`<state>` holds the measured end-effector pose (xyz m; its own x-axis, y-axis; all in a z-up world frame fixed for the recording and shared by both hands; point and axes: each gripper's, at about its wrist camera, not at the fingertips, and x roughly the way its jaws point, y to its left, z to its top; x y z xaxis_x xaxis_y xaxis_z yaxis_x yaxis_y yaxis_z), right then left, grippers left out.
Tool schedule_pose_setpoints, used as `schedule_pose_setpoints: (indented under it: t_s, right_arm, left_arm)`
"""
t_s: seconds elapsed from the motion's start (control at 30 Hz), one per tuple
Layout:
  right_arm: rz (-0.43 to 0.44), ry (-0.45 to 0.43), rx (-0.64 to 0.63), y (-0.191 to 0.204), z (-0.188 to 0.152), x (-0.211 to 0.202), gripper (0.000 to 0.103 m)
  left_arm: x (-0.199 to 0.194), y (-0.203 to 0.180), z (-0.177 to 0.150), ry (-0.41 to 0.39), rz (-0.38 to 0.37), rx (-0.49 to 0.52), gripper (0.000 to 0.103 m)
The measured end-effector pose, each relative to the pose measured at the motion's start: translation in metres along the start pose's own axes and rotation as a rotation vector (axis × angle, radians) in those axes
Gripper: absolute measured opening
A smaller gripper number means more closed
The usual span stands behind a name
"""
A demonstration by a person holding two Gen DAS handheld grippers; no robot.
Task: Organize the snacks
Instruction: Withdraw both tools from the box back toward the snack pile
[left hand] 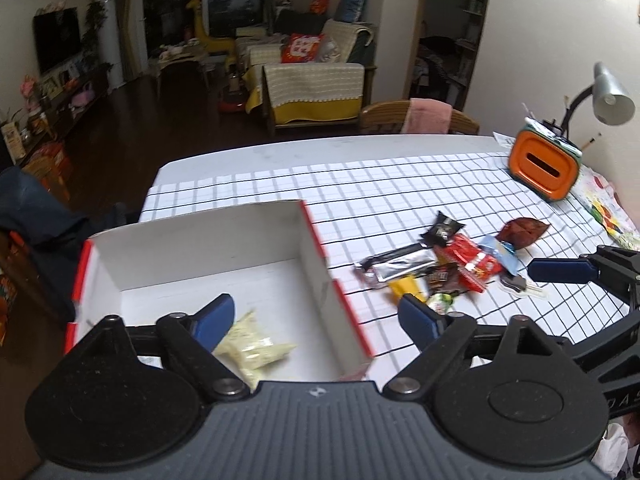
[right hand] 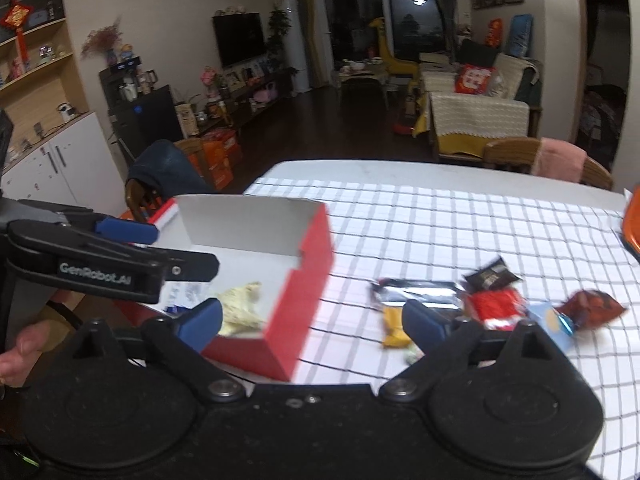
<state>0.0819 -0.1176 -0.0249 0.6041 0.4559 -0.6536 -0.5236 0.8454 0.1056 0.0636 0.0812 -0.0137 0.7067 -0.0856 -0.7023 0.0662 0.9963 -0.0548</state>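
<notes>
Hovering: left gripper [left hand: 316, 316] over red-and-white box [left hand: 316, 236], jaws spread, nothing between | right gripper [right hand: 312, 316] jaws spread, empty | pale snack packets [left hand: 256, 348] lay inside box | snack pile [left hand: 448, 264] on checked table [left hand: 400, 184] beside box

orange bin [right hand: 633, 224] cut by edge | snack pile [right hand: 480, 300] blurred (labels unreadable)

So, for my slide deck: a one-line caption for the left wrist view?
Open left tongs above a red-sided box holding one pale packet, snack pile waiting alongside.
</notes>
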Motion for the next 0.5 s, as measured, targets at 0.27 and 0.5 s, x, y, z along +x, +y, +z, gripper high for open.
schedule_pose_setpoints:
  t_s: [0.27,0.5]
  right_arm:
    - [-0.070,0.032,0.014,-0.053,-0.024,-0.014,0.103]
    - [-0.114,0.073,0.046,-0.104,-0.046,-0.015,0.103]
  left_arm:
    - [0.024,-0.052,-0.005,0.032,-0.057,0.030,0.094]
    - [0.054,-0.095,-0.012,0.092,-0.078,0.064,0.094]
